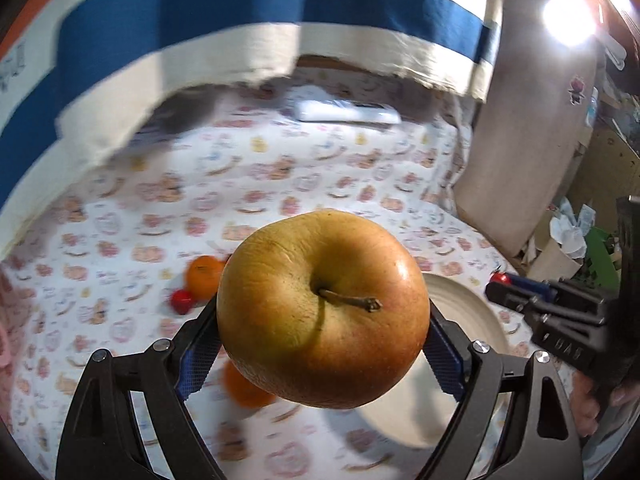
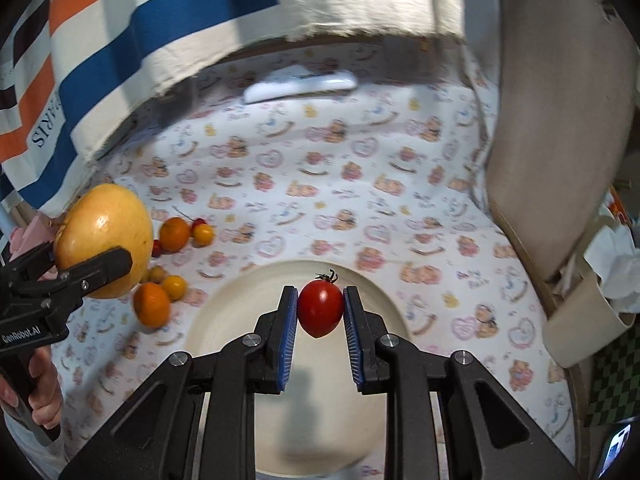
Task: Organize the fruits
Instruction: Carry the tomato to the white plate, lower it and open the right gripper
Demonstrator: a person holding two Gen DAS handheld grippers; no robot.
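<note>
Left wrist view: the left tool (image 1: pixel 323 322) is clamped on a yellow apple (image 1: pixel 323 308), held above the printed bedsheet (image 1: pixel 280 184), with the plate (image 1: pixel 460 312) to its right.

Right wrist view: the right tool (image 2: pixel 320 312) pinches a cherry tomato (image 2: pixel 320 307) directly over the plate (image 2: pixel 248 292), so it looks nearer to setting down.

Apple (image 1: pixel 323 308) hides plate (image 1: pixel 472 312); bedsheet (image 1: pixel 280 184) blurred.

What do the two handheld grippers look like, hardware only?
Both match: matte black bodies with triangular cutouts in the linkage arms and silver pivot screws. The left gripper and right gripper each carry ribbed blue pads on black fingers. In the right wrist view the left gripper's side reads "GenRobot.AI" in white, above a black pistol-style handle. No cables or sleeves show.
</note>
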